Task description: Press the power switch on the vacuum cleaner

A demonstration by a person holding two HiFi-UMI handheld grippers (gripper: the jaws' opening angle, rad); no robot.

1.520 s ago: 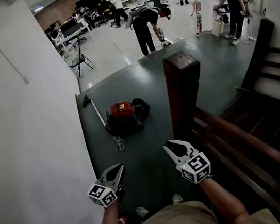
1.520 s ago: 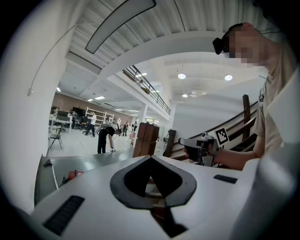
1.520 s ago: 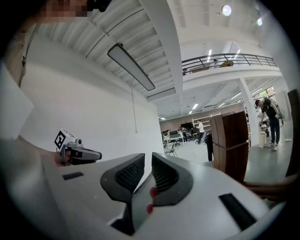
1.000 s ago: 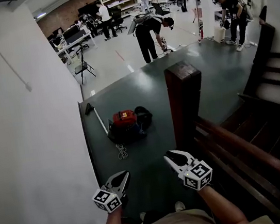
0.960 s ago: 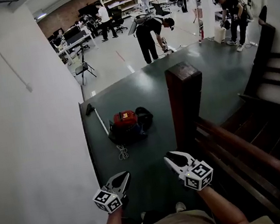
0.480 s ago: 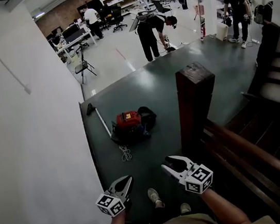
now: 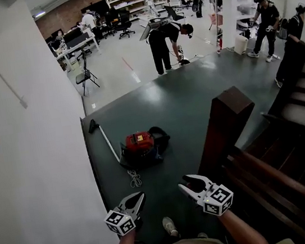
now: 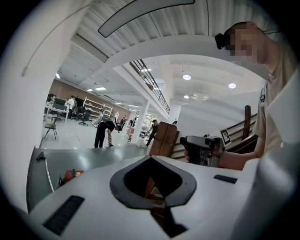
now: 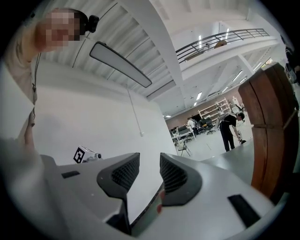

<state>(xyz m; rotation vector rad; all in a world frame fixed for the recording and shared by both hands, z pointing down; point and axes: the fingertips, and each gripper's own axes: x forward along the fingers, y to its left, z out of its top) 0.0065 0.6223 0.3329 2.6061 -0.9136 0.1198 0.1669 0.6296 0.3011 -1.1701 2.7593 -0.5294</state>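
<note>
Two steps or so of ground are closed since a moment ago: the vacuum cleaner [image 7: 139,146] sits a little lower and nearer in the head view, and my shoe [image 7: 168,226] now shows forward on the floor [image 7: 195,101]. So I judge this is the approach, with the press not yet begun. The machine remains well apart from both tongs, and its power switch is too small to make out. The left tongs [image 7: 136,197] are pressed together at the tips, pinching nothing. The right tongs [image 7: 190,183] are spread and empty, their ribbed pads apart. The cleaner is a squat body, glossy red on top and black below, on smooth dark green flooring. A thin pale wand [image 7: 105,140] and a loose cord [image 7: 133,178] lie beside it, and a square wooden newel post [image 7: 224,127] stands to the right.
</note>
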